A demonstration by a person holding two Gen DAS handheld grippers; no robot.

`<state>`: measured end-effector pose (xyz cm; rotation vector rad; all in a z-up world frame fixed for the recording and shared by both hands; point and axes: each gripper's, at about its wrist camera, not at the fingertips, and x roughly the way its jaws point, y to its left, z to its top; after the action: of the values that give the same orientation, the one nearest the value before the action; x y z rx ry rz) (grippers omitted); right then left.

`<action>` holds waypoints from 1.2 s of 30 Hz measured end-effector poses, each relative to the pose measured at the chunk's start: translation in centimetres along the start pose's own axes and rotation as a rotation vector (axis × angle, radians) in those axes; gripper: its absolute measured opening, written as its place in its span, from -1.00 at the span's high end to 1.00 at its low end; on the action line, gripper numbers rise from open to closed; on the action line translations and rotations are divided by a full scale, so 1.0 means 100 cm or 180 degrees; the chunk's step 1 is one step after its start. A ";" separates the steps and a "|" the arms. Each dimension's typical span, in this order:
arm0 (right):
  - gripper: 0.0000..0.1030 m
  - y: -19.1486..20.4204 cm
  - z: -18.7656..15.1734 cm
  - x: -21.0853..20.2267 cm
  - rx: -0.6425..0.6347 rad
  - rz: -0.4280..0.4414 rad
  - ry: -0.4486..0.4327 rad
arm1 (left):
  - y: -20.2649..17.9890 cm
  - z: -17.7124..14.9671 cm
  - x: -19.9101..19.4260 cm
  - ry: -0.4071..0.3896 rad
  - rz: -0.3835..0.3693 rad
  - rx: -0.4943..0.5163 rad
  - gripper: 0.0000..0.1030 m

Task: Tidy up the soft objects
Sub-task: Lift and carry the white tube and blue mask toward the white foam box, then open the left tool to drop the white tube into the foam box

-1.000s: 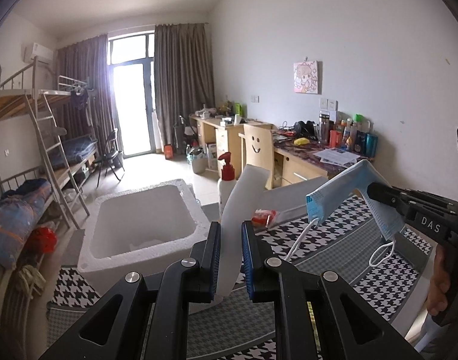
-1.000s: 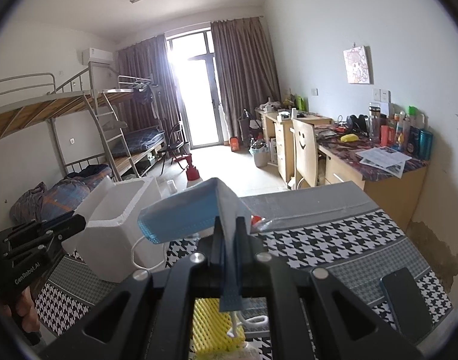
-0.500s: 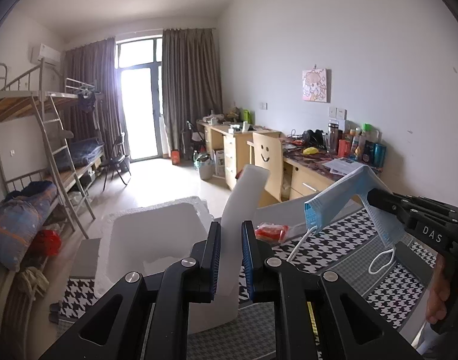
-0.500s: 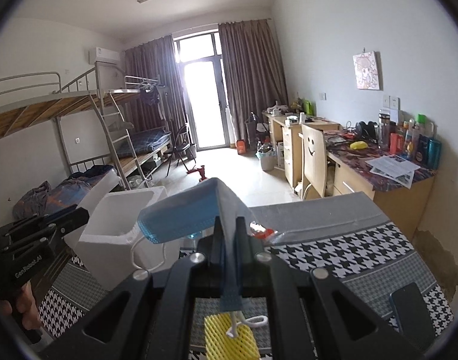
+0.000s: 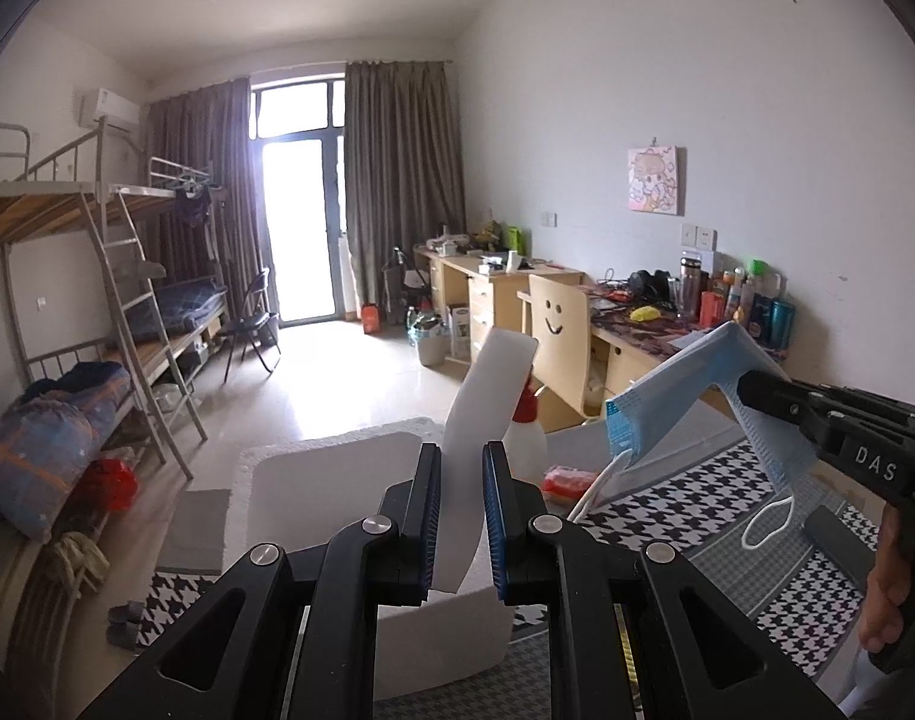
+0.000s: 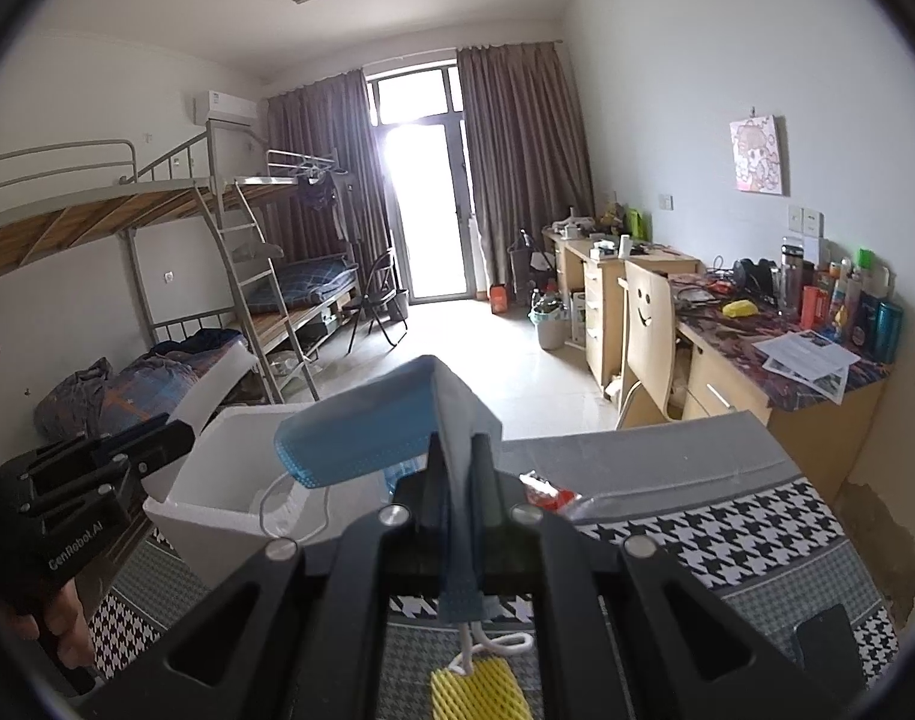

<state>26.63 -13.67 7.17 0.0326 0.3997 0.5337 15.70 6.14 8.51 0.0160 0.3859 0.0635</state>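
Note:
My left gripper (image 5: pixel 462 468) is shut on a white foam sheet (image 5: pixel 487 414) that stands up tilted above the open white foam box (image 5: pixel 337 468). My right gripper (image 6: pixel 459 456) is shut on a blue face mask (image 6: pixel 361 438), draped over its fingers with white ear loops hanging. In the left wrist view the mask (image 5: pixel 679 402) hangs from the right gripper (image 5: pixel 751 390) at the right, beside the box. In the right wrist view the box (image 6: pixel 241 480) sits left of the mask, with the left gripper (image 6: pixel 175 438) at its left rim.
A houndstooth cloth (image 6: pixel 727 534) covers the table. A yellow foam net (image 6: pixel 478 690) lies at the near edge, a red packet (image 5: pixel 568 477) and a red-capped bottle (image 5: pixel 526 438) stand behind the box, a dark phone (image 6: pixel 829 648) at right. Bunk beds and desks are beyond.
Both grippers have risen and drawn back a little with their loads. The foam box now sits lower and nearer in both views, with the mask closer to its rim.

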 end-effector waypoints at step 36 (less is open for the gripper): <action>0.84 0.045 0.021 0.042 -0.0230 0.0333 0.0165 | 0.048 -0.003 0.037 0.0283 0.0387 -0.0264 0.67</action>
<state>28.54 -7.56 8.19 -0.0301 0.4307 0.6527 18.74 11.19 6.99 -0.0456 0.4708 0.2007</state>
